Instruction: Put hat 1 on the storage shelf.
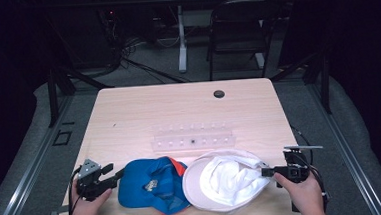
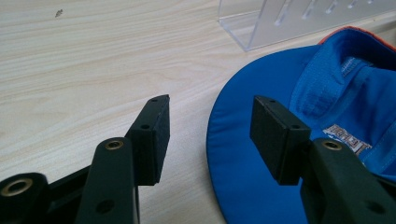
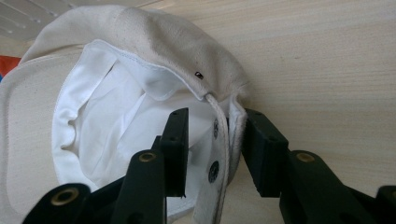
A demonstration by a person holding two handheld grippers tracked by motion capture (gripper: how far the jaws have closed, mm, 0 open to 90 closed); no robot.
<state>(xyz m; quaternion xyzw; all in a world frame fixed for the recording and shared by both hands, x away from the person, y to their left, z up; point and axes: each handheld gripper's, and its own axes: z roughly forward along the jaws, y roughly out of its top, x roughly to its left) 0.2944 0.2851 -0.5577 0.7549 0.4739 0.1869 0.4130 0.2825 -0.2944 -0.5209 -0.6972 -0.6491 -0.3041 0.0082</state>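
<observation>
On the light wooden table (image 1: 129, 116), two caps lay upside down side by side along the near edge. The blue cap (image 1: 150, 185) sat to the left, its orange-trimmed edge touching the white cap (image 1: 225, 180) on the right. Behind them stood a clear acrylic rack (image 1: 193, 137), and a small black grommet (image 1: 219, 93) sat near the far edge.

The left gripper (image 1: 113, 177) lay low at the blue cap's left side. In the left gripper view its jaws stood spread, with the curved edge of the blue brim (image 2: 233, 154) reaching in between them; the right pad sat over the brim, but whether it touched the fabric could not be told. The left pad stood over bare wood.

The right gripper (image 1: 266, 172) met the white cap at its right rim. In the right gripper view its jaws straddled the back strap (image 3: 224, 154) with its snap holes, one pad inside the cap, the other outside against the rim; the inner pad stood apart from the strap.
</observation>
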